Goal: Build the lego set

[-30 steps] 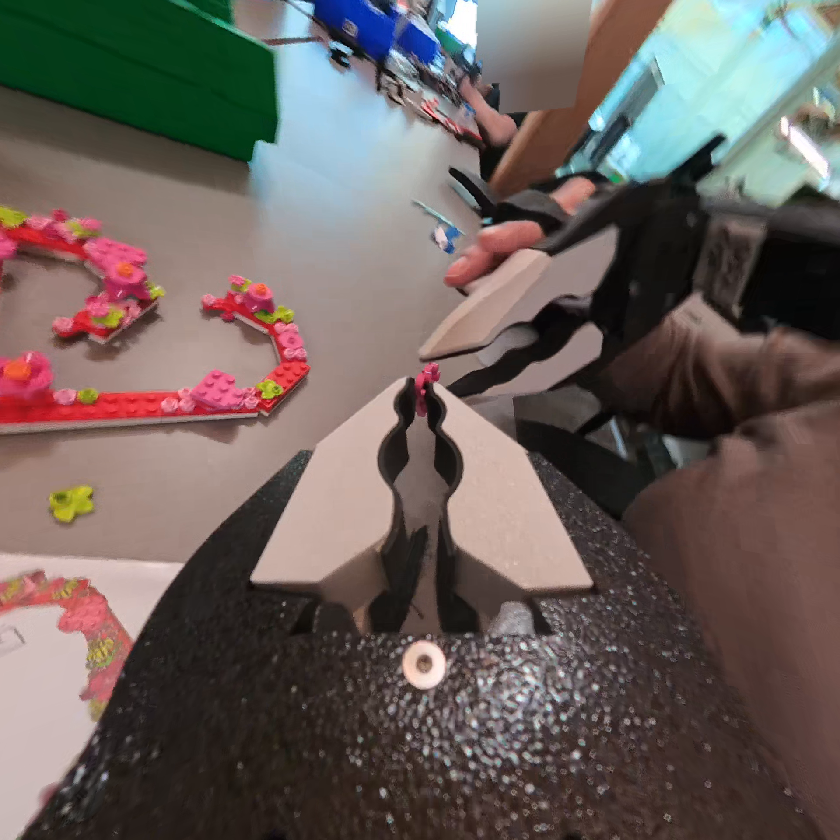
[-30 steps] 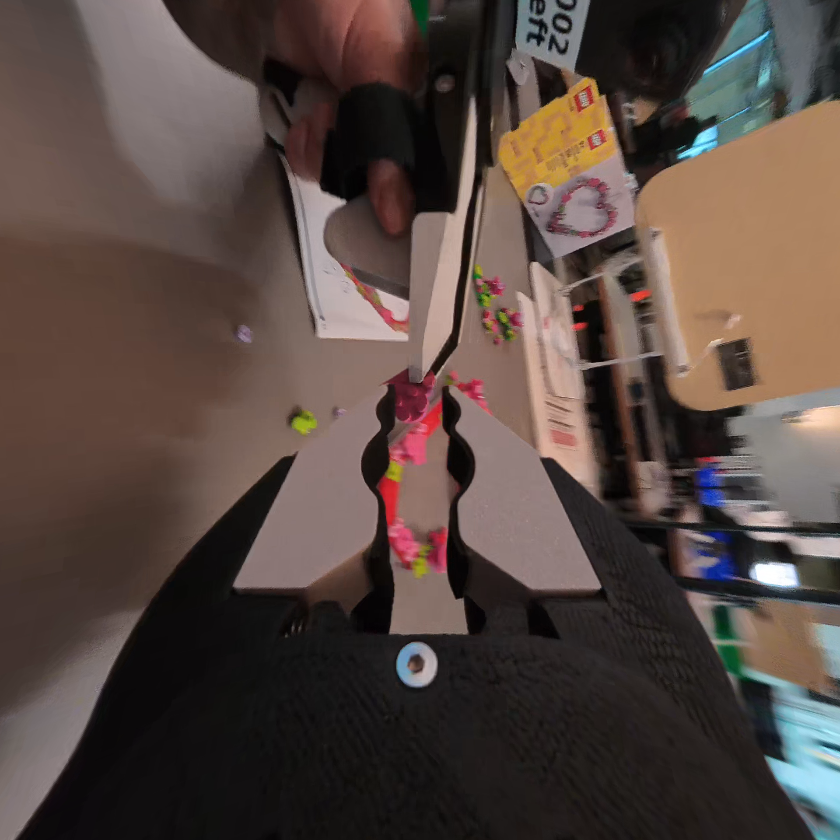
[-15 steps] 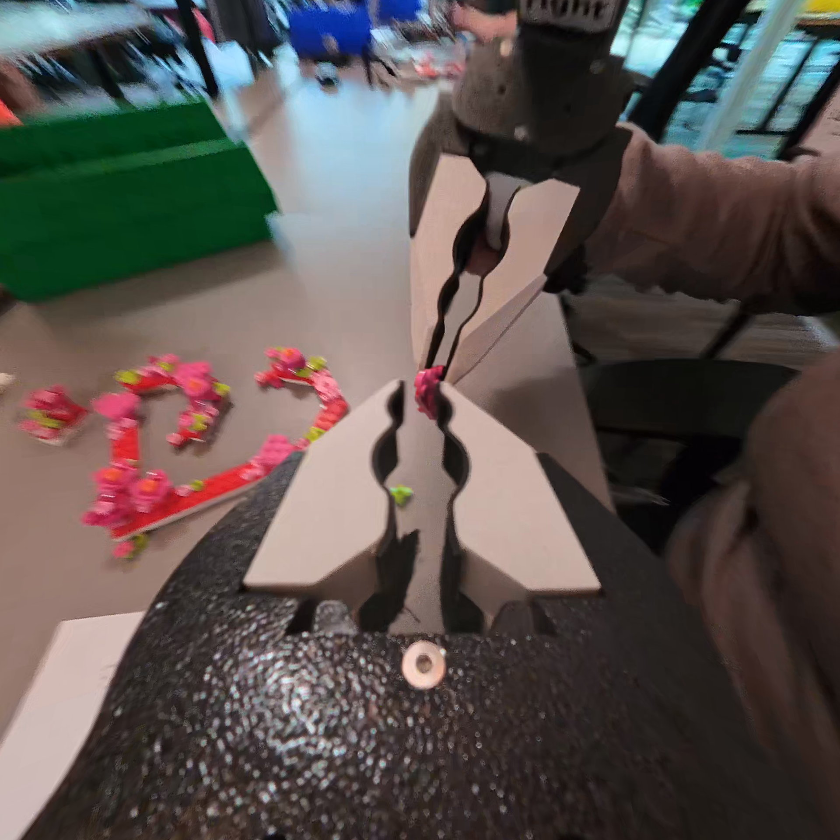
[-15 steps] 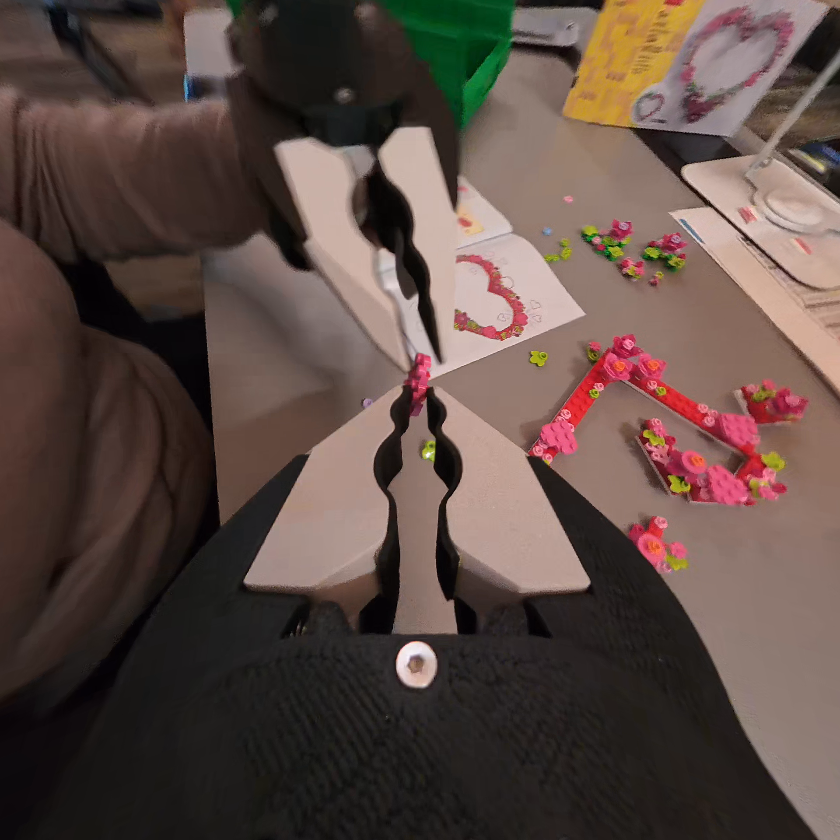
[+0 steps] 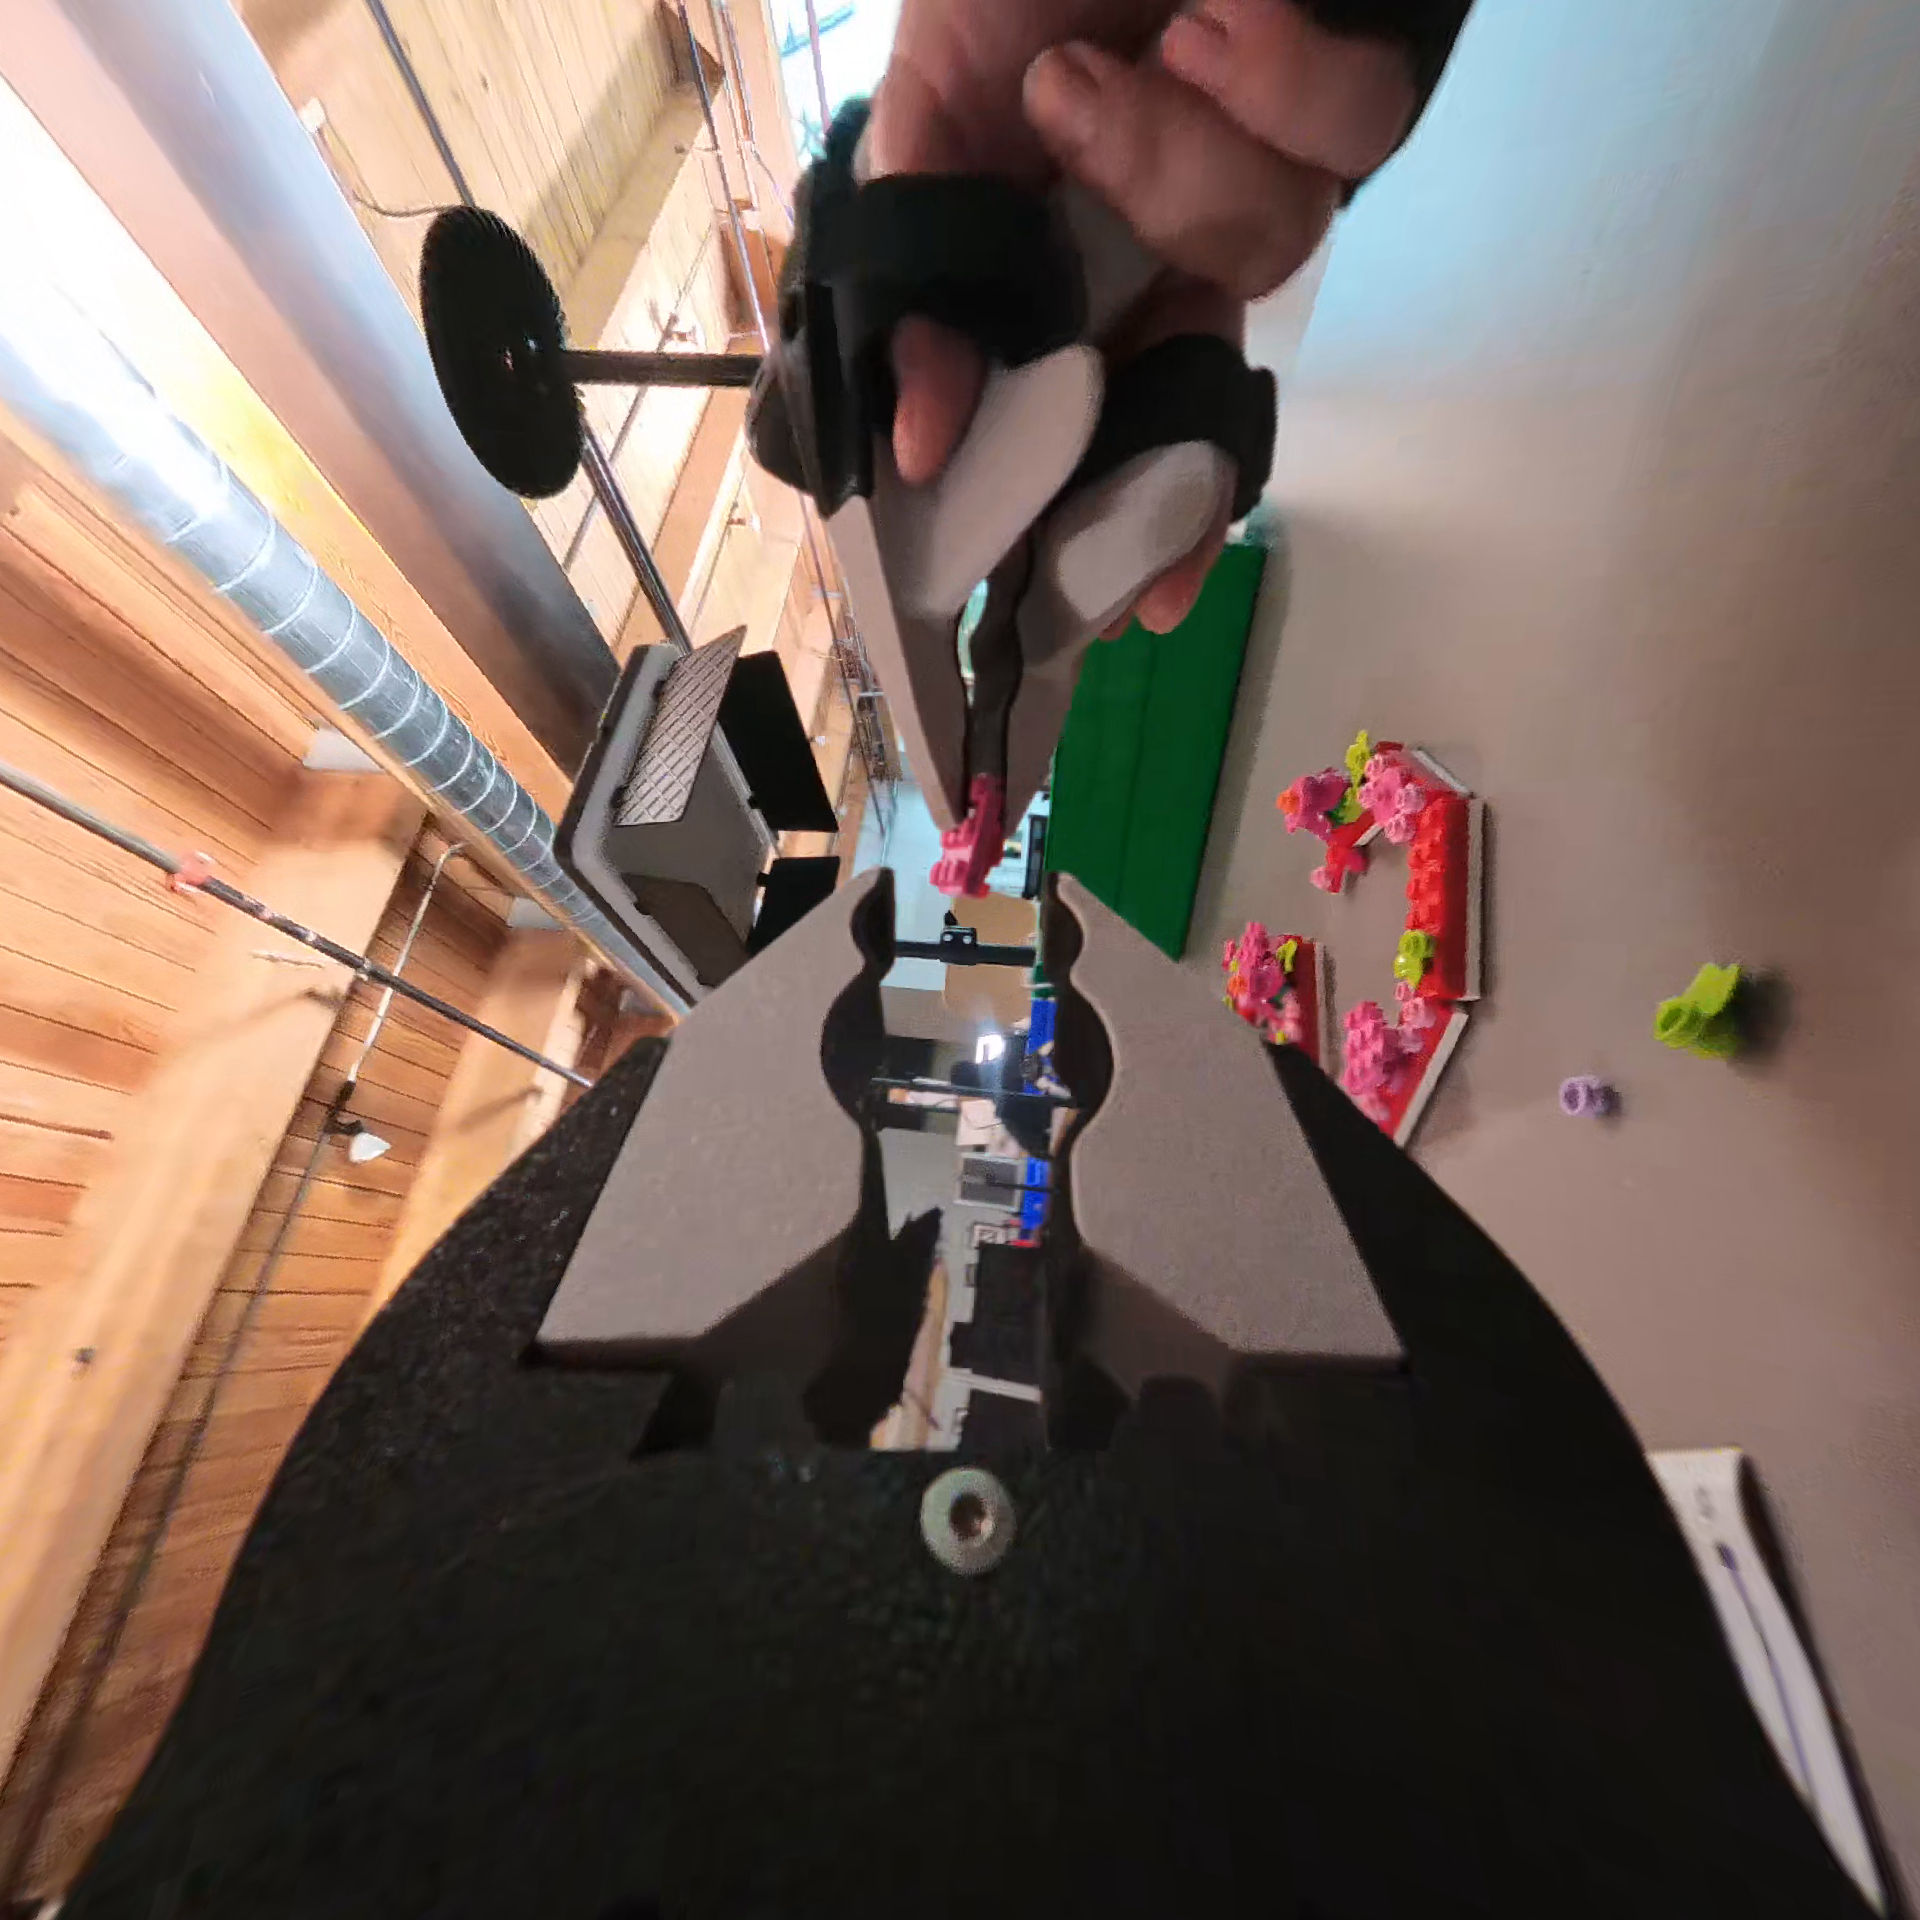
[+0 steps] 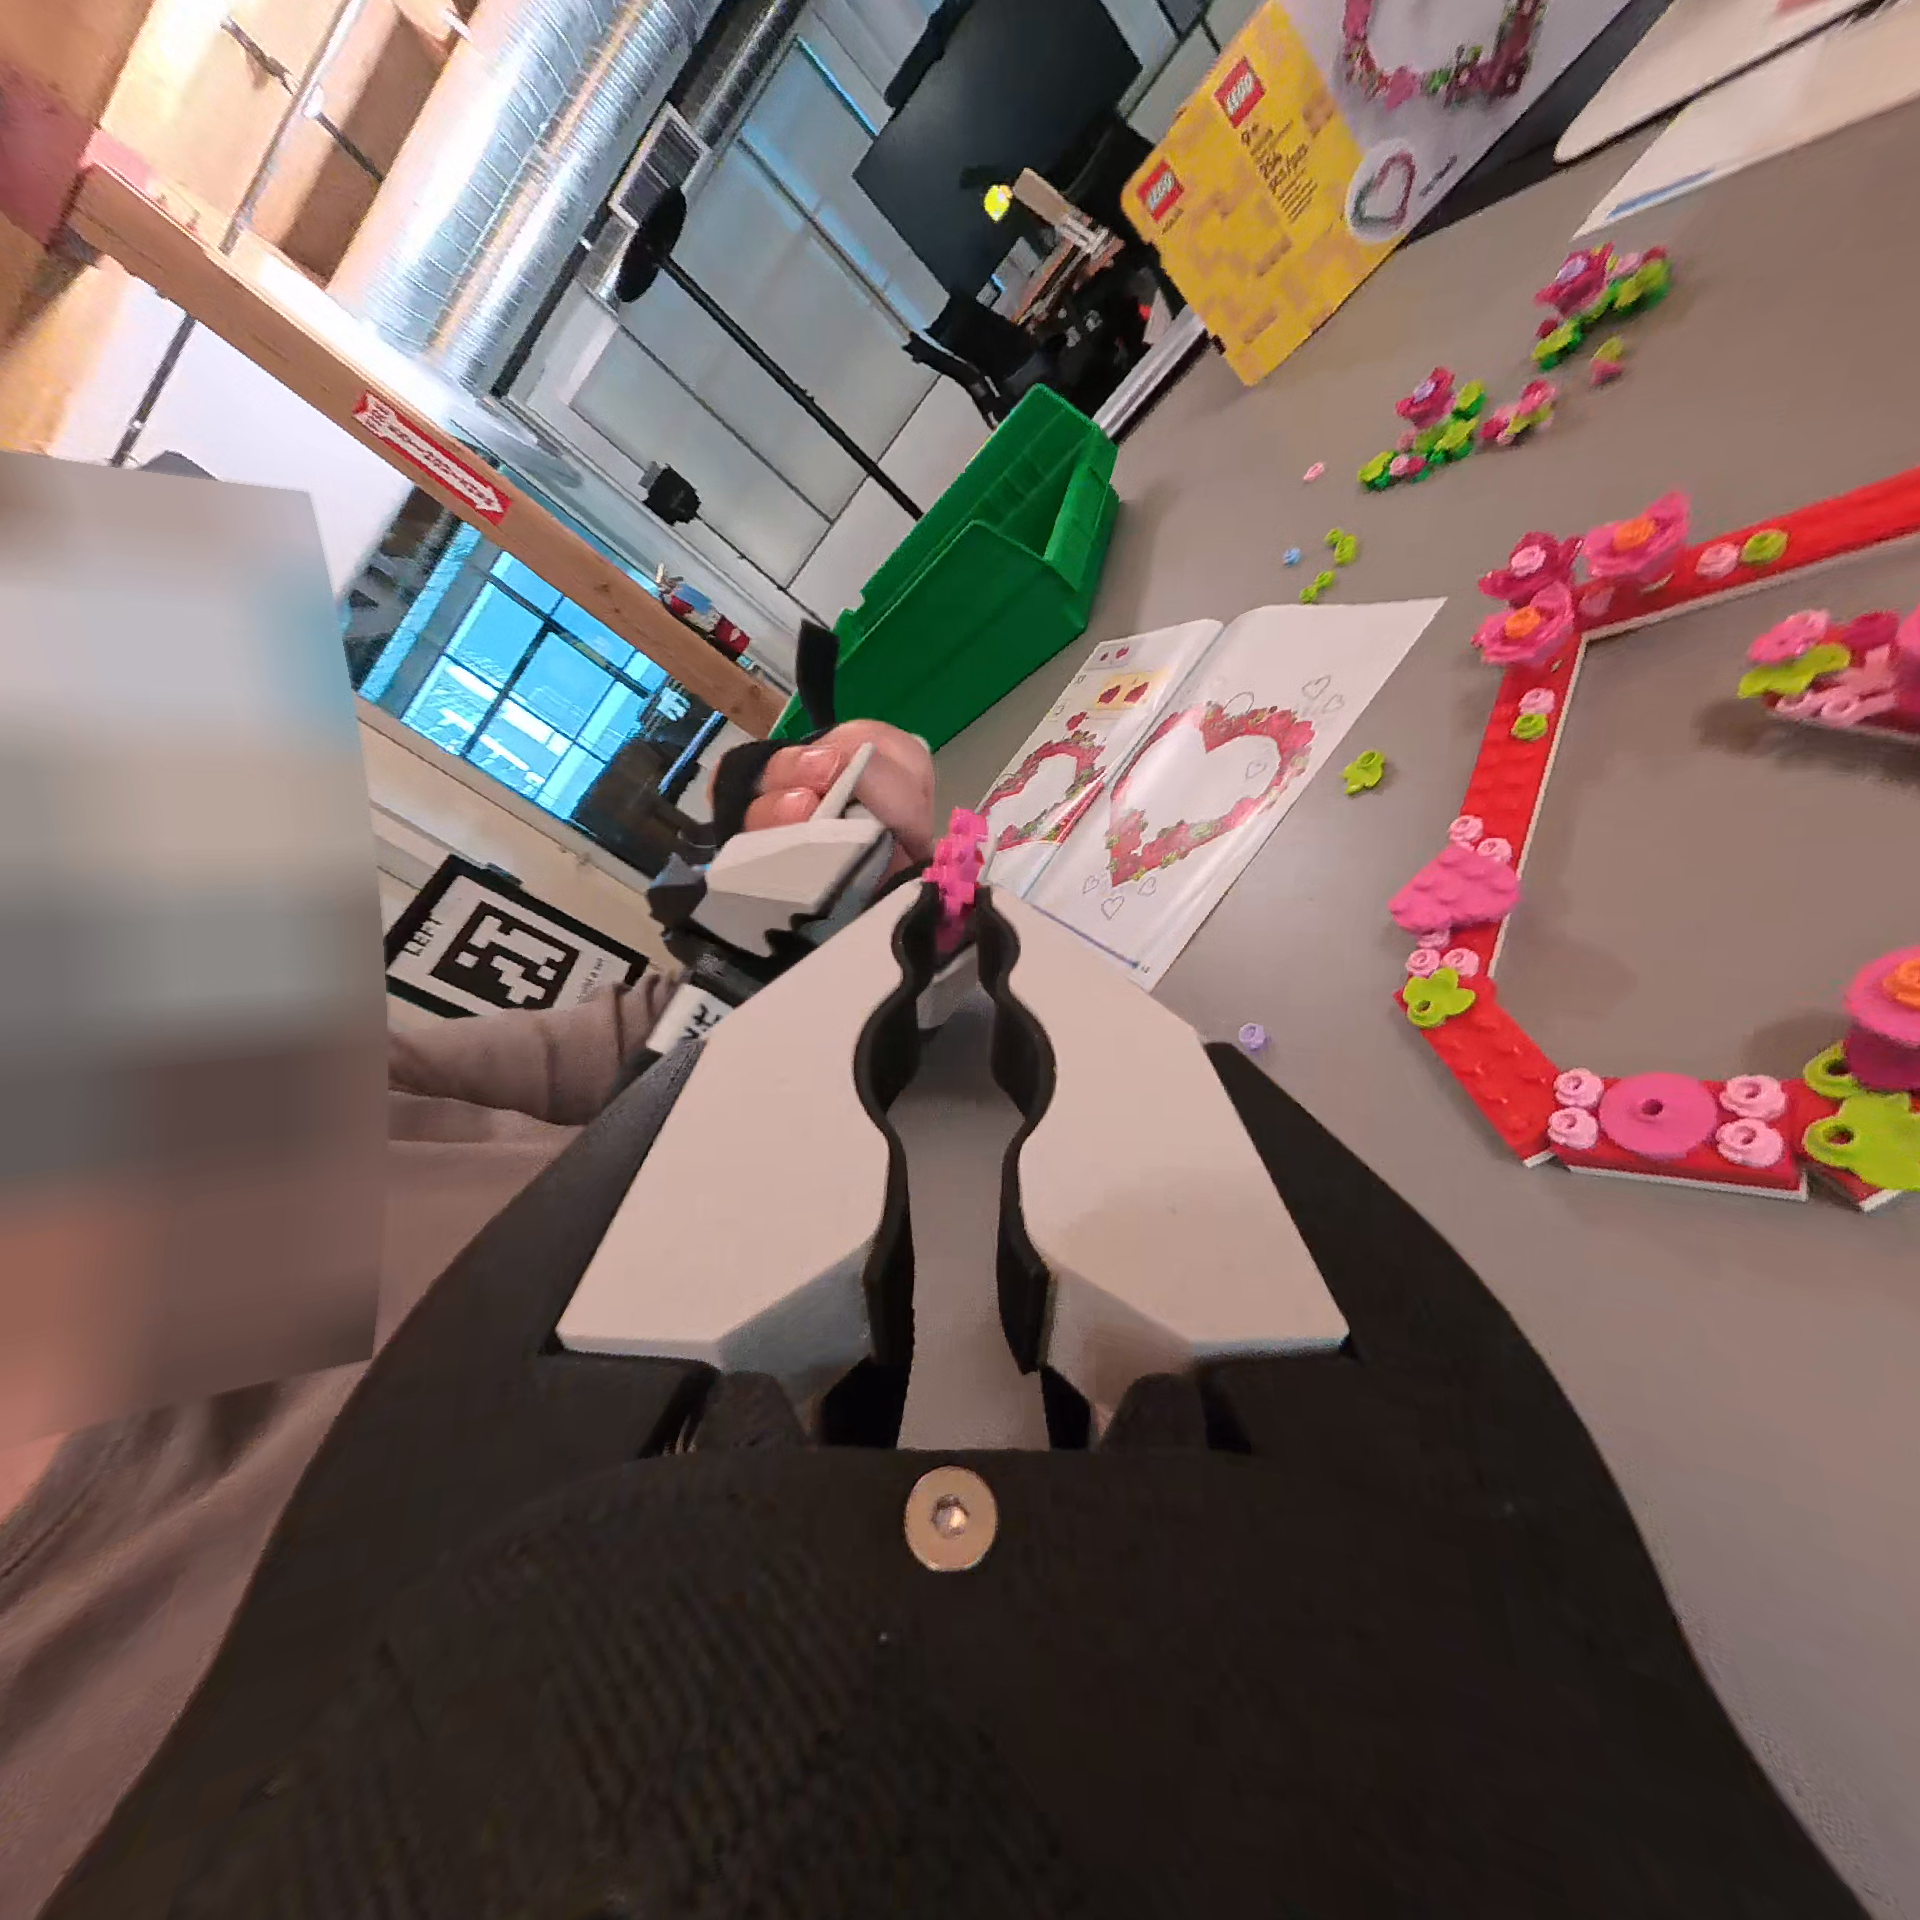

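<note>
A small pink flower piece (image 6: 956, 873) is pinched at the tips of my right gripper (image 6: 954, 909), held in the air above the grey table. In the left wrist view the same piece (image 5: 971, 836) hangs from the right gripper (image 5: 982, 790), just beyond my left gripper (image 5: 971, 894), which is open, empty and not touching it. The left gripper (image 6: 790, 883) also shows side-on just behind the piece in the right wrist view. The red heart frame with pink flowers (image 6: 1496, 769) lies on the table to the right; it also shows in the left wrist view (image 5: 1439, 862).
An open instruction booklet (image 6: 1226, 769), a green bin (image 6: 977, 592) and a yellow set box (image 6: 1278, 208) lie beyond the grippers. Loose flower pieces (image 6: 1455, 426) lie at the back of the table. A lime leaf piece (image 5: 1699, 1013) and a lilac stud (image 5: 1584, 1096) lie near the frame. My two grippers' fingertips are within a few centimetres of each other.
The left gripper held the pink piece, then both grippers pinched it. Now the left has opened and let go, and the right holds it alone. Both views have swung round.
</note>
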The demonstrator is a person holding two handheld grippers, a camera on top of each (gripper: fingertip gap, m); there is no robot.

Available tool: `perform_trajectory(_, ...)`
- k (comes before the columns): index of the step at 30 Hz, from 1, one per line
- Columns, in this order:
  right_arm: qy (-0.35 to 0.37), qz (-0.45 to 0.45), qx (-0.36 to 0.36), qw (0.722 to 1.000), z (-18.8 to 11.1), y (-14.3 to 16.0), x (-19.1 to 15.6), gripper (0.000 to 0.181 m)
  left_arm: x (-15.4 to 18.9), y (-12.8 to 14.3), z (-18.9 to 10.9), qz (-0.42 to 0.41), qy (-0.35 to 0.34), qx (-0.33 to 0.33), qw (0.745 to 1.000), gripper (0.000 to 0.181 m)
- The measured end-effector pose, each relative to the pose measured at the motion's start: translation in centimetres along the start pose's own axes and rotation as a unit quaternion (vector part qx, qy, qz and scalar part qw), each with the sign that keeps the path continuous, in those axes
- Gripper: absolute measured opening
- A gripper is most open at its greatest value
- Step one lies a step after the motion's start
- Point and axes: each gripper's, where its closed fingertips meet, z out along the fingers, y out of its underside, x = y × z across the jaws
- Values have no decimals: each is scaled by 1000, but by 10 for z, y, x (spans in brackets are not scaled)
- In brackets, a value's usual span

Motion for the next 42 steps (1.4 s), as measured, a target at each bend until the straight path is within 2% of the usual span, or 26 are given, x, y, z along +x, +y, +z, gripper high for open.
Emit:
perform_trajectory(1,-5,7,-2,1000,0,1,1,4,3,2,3,15,2,-4,1000,20)
perform_trajectory(2,-11,11,-2,1000,0,2,1,5,3,2,4,28,-4,-3,1000,8)
perform_trajectory(4,-12,16,-2,1000,-1,2,4,5,4,2,7,38,-4,-4,999,5)
perform_trajectory(7,-10,2,2,1000,-3,0,8,7,6,3,10,-19,23,-2,1000,5)
perform_trajectory(9,23,-47,-4,999,-7,-3,16,31,12,3,13,-88,67,7,994,4)
perform_trajectory(11,31,-114,-39,992,-14,-5,19,44,22,0,15,-158,125,22,979,4)
perform_trajectory(13,-10,-172,-85,981,-18,-2,9,44,29,-6,16,-207,173,48,962,4)
perform_trajectory(16,1,-251,-186,950,-21,13,16,44,32,-16,16,-238,215,82,944,4)
perform_trajectory(21,-15,-283,-307,909,-23,32,16,30,38,-23,18,-243,248,98,933,4)
perform_trajectory(26,1,-295,-366,883,-25,40,27,27,44,-22,21,-236,259,97,931,4)
perform_trajectory(29,5,-302,-375,876,-29,37,31,27,45,-19,27,-287,247,81,922,5)
perform_trajectory(30,15,-312,-376,873,-31,33,37,27,49,-15,29,-314,257,64,912,13)
perform_trajectory(32,53,-339,-381,859,-39,24,55,27,65,-5,29,-363,313,20,877,46)
perform_trajectory(34,72,-351,-388,849,-43,20,71,27,80,4,29,-404,358,-18,841,57)
perform_trajectory(38,85,-348,-411,838,-45,22,98,27,100,12,37,-443,414,-57,793,42)
perform_trajectory(40,72,-347,-406,842,-41,21,102,27,109,15,40,-458,435,-78,772,41)
perform_trajectory(42,64,-353,-400,844,-37,20,106,27,113,18,44,-460,440,-83,767,32)
